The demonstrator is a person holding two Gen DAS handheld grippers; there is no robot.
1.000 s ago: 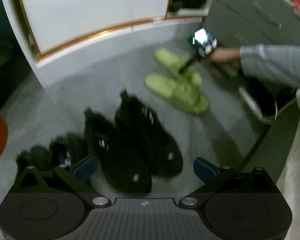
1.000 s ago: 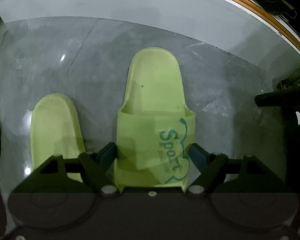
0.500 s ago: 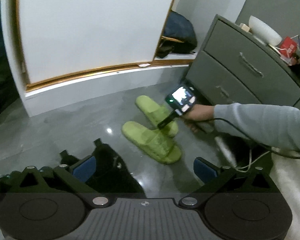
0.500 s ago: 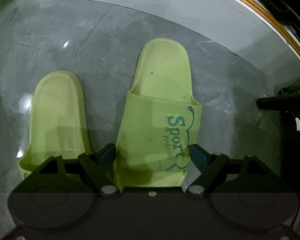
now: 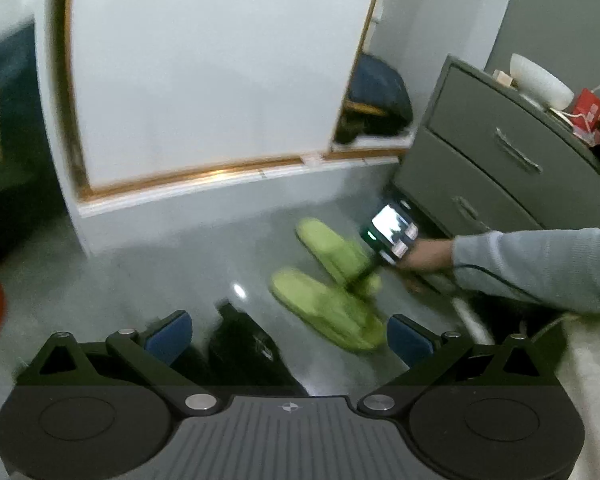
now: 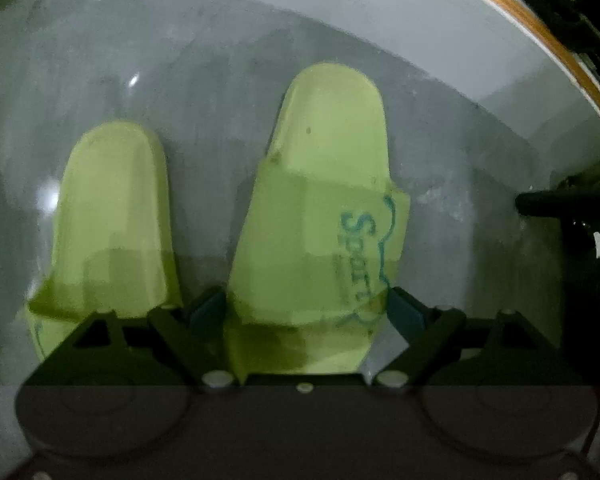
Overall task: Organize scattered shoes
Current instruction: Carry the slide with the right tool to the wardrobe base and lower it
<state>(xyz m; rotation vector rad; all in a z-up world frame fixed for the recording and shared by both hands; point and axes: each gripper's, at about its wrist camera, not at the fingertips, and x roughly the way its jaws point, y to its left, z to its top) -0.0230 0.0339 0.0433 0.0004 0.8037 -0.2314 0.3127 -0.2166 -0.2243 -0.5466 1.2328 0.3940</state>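
Two lime-green slippers lie side by side on the grey floor. The right slipper [image 6: 324, 200], printed "Sport", has its toe end between the jaws of my right gripper [image 6: 306, 308]. Those jaws are opening, and the blue pads [image 6: 208, 308] stand just off its sides. The left slipper [image 6: 112, 216] lies beside it, untouched. In the left wrist view the same pair [image 5: 324, 308] lies ahead, with a sleeved arm holding the right gripper [image 5: 364, 276] down over it. My left gripper [image 5: 290, 334] is open and holds nothing, above a black shoe [image 5: 244, 344].
A white wardrobe door [image 5: 204, 80] with a low white plinth [image 5: 204, 196] runs behind the slippers. A grey drawer cabinet [image 5: 500, 168] stands at the right with a white bowl [image 5: 540, 80] on top. A dark bag [image 5: 380, 96] sits in the wardrobe gap. White fabric [image 5: 588, 380] lies at the right edge.
The left view has risen and tilted up, so the black shoes have slid mostly below the gripper. The right jaws have widened around the "Sport" slipper, which now lies flat beside its mate.
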